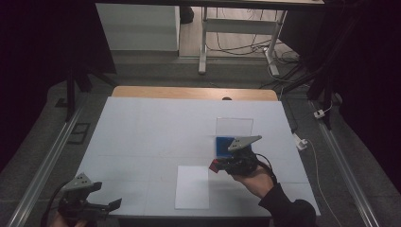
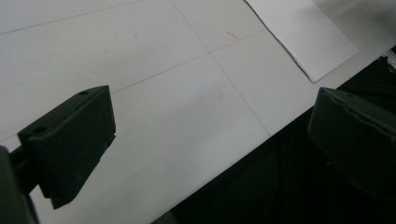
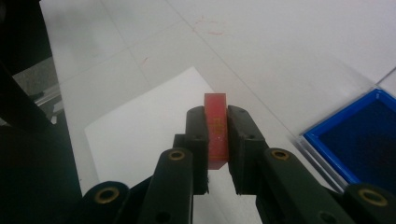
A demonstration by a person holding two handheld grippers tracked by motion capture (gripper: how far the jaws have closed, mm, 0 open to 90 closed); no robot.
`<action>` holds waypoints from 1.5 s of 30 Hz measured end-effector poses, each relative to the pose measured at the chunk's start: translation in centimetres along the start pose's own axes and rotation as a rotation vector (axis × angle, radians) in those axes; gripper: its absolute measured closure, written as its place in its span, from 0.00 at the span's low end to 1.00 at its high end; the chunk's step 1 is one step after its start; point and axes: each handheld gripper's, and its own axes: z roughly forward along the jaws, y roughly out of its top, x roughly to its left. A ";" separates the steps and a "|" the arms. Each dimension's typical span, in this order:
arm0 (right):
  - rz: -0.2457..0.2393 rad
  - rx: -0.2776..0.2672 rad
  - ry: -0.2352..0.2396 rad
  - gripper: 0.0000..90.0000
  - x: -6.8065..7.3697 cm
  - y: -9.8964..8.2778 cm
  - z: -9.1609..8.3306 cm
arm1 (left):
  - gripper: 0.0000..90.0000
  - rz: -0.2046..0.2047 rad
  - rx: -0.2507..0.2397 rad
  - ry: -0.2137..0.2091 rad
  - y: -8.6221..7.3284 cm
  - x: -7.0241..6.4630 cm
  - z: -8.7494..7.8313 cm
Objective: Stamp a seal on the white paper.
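The white worktop [image 1: 142,127] spreads across the middle of the high view. A white paper sheet [image 1: 192,187] lies at lower centre, with a blue square tray [image 1: 221,144] just up and right of it. My right tongs [image 3: 217,123] are clamped on a small red rectangular block [image 3: 215,126] — held over the sheet's edge. My left tongs [image 2: 205,135] stand wide apart at lower left — empty.

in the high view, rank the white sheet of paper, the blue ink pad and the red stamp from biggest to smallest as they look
1. white sheet of paper, clearly largest.
2. blue ink pad, partly hidden behind the right gripper.
3. red stamp, a small sliver between that gripper's jaws.
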 end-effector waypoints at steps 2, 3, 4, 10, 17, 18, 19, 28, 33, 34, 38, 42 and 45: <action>-0.009 0.008 0.000 0.88 0.2 0.0 0.2 | 0.02 0.000 0.000 0.000 0.0 0.0 0.0; -0.015 0.009 0.002 0.88 0.3 0.1 0.3 | 0.02 0.000 0.000 0.000 0.0 0.0 0.0; -0.018 0.013 0.006 0.88 0.5 0.1 0.5 | 0.02 0.000 0.000 0.000 0.0 0.0 0.0; -0.051 0.035 0.010 0.88 1.5 0.3 1.3 | 0.02 0.000 0.000 0.000 0.0 0.0 0.0; -0.070 0.060 0.023 0.88 2.4 0.5 2.5 | 0.02 -0.001 0.000 0.000 0.0 0.0 0.0; -0.070 0.064 0.026 0.88 2.5 0.5 2.7 | 0.02 -0.001 0.001 0.000 0.0 0.0 0.0; -0.078 0.065 0.028 0.88 2.6 0.5 2.8 | 0.02 -0.001 0.001 0.000 0.0 0.0 0.0; -0.107 0.099 0.056 0.88 3.7 0.7 4.5 | 0.02 -0.001 0.000 0.000 0.0 0.0 0.0; -0.146 0.119 0.067 0.88 4.2 0.7 5.5 | 0.02 -0.002 0.000 -0.001 0.0 0.0 0.0; -0.153 0.125 0.064 0.88 4.3 0.7 5.7 | 0.02 -0.001 0.000 0.000 0.0 0.0 0.0; -0.168 0.137 0.062 0.88 4.4 0.6 6.5 | 0.02 -0.002 -0.002 -0.002 0.0 0.0 0.0; -0.186 0.154 0.057 0.88 4.5 0.4 7.1 | 0.02 -0.001 -0.002 -0.003 0.0 0.0 0.0; -0.187 0.156 0.059 0.88 4.5 0.4 7.4 | 0.02 -0.001 -0.002 -0.003 0.0 0.0 0.0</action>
